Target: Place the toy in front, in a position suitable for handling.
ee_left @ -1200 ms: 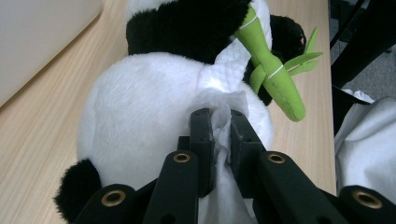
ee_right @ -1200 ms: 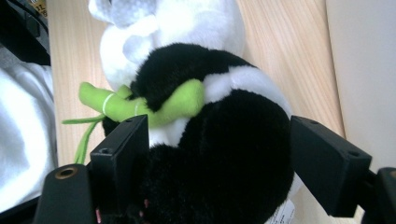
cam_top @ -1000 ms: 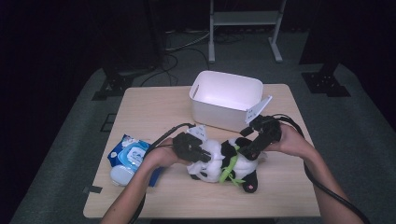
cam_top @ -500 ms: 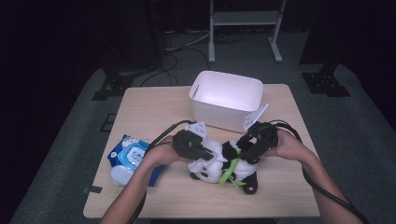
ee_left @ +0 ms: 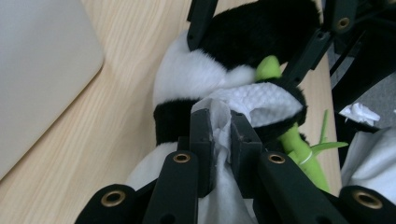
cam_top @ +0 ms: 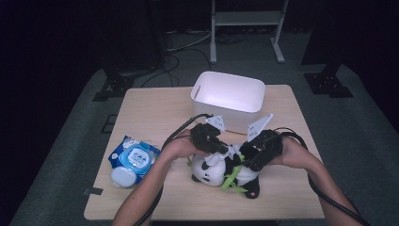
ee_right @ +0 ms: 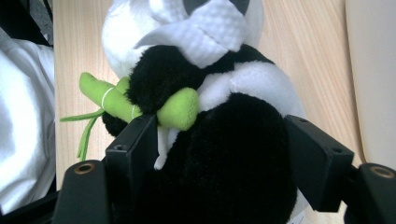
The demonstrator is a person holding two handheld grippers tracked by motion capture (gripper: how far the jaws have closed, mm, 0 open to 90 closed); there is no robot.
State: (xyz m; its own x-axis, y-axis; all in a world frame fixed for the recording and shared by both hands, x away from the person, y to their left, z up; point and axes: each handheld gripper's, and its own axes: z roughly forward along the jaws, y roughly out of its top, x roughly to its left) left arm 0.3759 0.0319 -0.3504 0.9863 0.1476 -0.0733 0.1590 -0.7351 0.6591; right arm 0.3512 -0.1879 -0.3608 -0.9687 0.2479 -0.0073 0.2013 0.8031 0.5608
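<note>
The panda [cam_top: 221, 169] lies on the surface [cam_top: 155, 113], long axis running left to right between both hands. The left hand-held gripper [ee_left: 219, 135] pinches a white wipe [ee_left: 254, 100] against its head. The right hand-held gripper [ee_right: 219, 154] (jaws have just been closing) straddles its black body, pads at its flanks.

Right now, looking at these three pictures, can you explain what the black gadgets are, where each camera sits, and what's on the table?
A person holds a hand-operated two-fingered clamp in each hand. One camera looks down from above; the others ride on each clamp.

On the wooden table lie a plush panda hugging green bamboo, a white bin and a blue wipes pack.

The left gripper is shut on a white wipe pressed to the panda. The right gripper straddles the panda's black body; its fingers have just been closing, and whether they press I cannot tell.
</note>
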